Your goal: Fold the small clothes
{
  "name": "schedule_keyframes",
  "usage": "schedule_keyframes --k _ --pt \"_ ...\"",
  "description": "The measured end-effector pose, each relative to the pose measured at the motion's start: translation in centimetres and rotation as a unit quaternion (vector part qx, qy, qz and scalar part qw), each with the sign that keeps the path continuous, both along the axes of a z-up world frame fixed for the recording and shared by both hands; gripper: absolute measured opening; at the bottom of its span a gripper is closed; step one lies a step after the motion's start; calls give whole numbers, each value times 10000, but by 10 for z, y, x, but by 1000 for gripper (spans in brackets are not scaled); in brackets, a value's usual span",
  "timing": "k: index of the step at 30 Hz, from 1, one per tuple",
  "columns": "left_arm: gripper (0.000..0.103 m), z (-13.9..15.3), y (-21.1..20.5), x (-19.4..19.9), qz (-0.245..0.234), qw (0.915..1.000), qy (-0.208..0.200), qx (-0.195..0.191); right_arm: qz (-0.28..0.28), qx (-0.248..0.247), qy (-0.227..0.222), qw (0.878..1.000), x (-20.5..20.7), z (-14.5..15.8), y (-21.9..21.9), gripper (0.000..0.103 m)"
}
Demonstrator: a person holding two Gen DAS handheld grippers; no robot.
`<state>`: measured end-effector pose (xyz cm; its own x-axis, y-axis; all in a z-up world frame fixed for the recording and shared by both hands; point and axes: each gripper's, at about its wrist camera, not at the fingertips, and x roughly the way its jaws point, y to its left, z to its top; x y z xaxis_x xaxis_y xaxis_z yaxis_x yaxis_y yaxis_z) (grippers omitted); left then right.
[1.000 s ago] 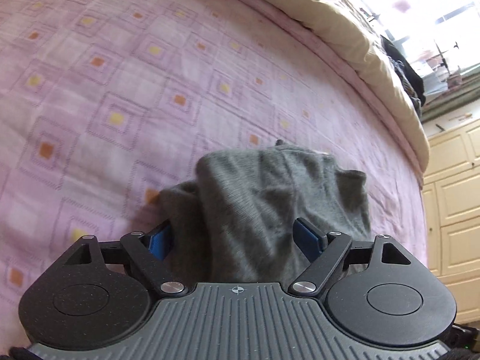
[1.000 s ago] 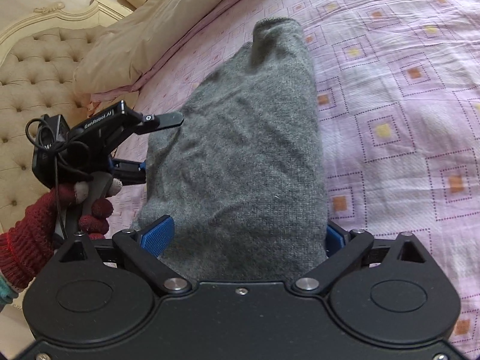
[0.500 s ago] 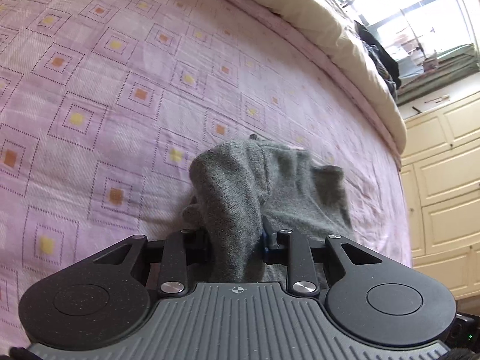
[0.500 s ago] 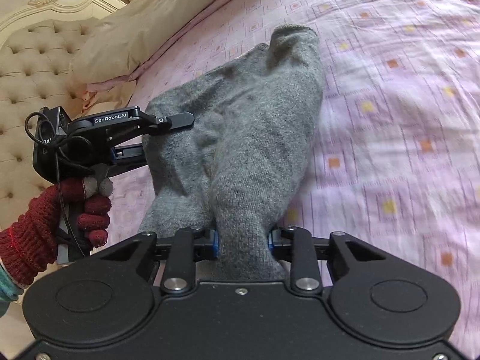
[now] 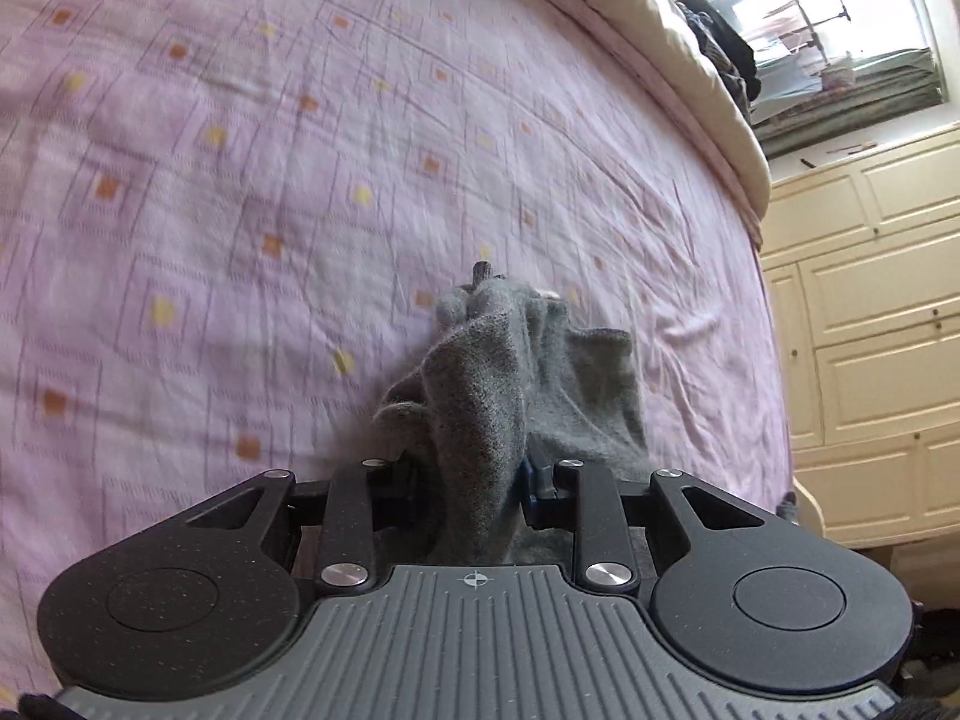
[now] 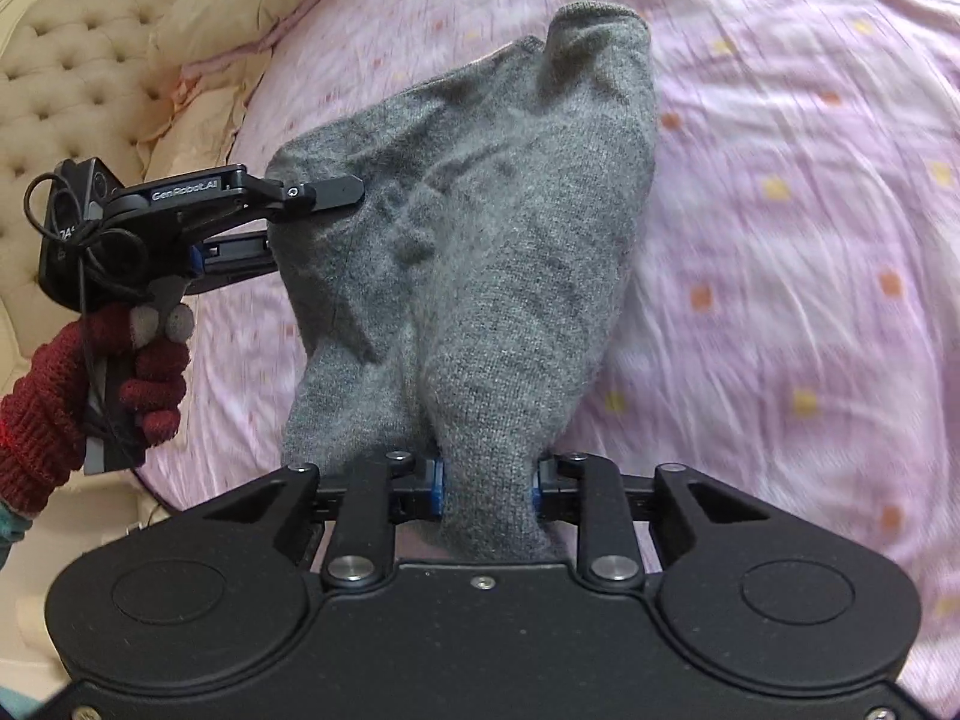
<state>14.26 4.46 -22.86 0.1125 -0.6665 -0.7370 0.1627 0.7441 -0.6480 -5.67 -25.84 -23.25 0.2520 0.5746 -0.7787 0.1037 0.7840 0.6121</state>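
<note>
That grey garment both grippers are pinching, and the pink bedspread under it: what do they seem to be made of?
Grey garment: looks like soft knitted wool or a wool blend, matte and fuzzy, with fine knit loops and a ribbed edge at the far end. Pink bedspread: seems a thin woven cotton-like cloth, matte, creasing finely, with a pattern of squares. The left gripper and right gripper bunch the knit easily.

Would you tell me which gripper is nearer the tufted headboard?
Left. The left gripper grips the grey garment on the side toward the tufted headboard; the right gripper grips farther away.
</note>
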Motion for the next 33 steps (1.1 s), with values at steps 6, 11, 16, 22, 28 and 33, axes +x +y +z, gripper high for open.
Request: schedule_keyframes --k 6,11,16,22,28,33 --pt "29 -11 -4 -31 -3 9959 -388 822 96 -429 -253 9987 -10 7 -6 57" --pt "49 -13 -7 -33 18 9776 -1065 1817 302 -685 -805 9939 -26 30 -4 73" --pt "50 25 -10 -62 276 9670 -1569 1987 412 -1039 -1256 9858 -16 43 9 83" --pt "56 62 -25 -117 165 9575 -2100 1971 373 -1332 -1419 9802 -6 44 15 84" --pt "58 62 -44 -165 -5 9590 -2177 1814 430 -1460 -1458 9775 -7 46 14 88" --pt "58 42 -49 -183 -190 9646 -1917 1802 461 -1599 -1474 9750 -3 48 13 89"
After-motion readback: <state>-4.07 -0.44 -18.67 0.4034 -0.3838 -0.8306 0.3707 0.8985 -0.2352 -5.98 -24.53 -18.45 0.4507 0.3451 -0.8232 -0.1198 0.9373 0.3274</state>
